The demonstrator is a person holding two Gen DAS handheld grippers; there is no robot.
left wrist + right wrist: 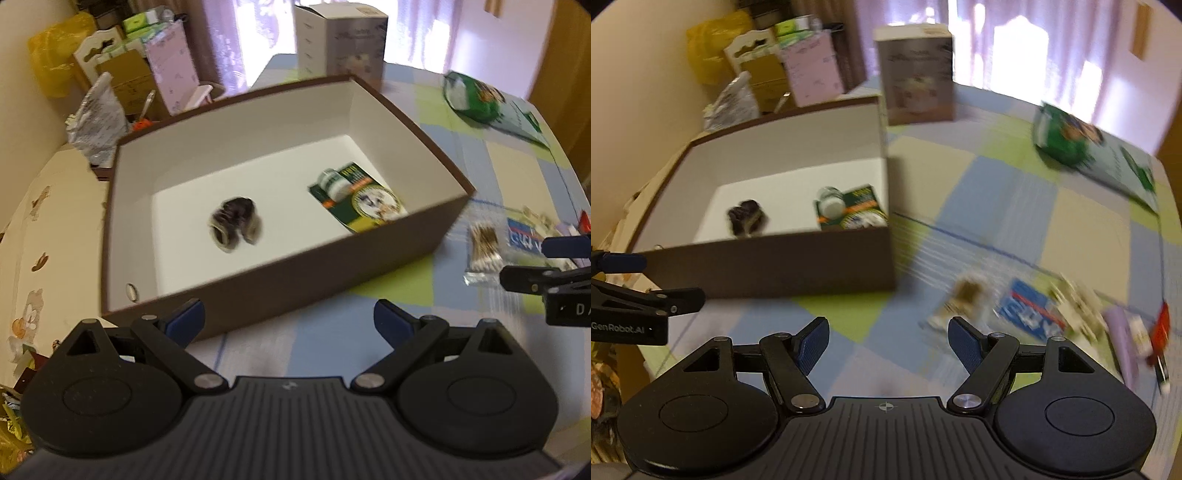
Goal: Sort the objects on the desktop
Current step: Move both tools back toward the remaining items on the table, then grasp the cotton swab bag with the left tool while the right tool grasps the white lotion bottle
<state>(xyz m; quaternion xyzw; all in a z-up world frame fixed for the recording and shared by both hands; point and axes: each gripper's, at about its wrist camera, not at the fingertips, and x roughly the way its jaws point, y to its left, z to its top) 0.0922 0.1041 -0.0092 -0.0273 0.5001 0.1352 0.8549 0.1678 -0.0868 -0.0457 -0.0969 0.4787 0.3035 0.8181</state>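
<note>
On the checked tablecloth [1008, 192], a brown box [332, 266]; curtains [1034, 44] behind.

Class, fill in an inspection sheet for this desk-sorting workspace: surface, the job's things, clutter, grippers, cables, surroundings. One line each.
Surface: table under a blue, green and cream checked cloth.
Job's things: brown box, open, holding a dark bundle and a green packet with a small jar lying on it; cotton swabs, a blue packet and a purple tube lie on the cloth outside it.
Clutter: green bag, tall carton.
Grippers: left gripper and right gripper both open, holding nothing.
Cables: nothing seen.
Surroundings: curtained windows, stacked boxes, yellow bag.
</note>
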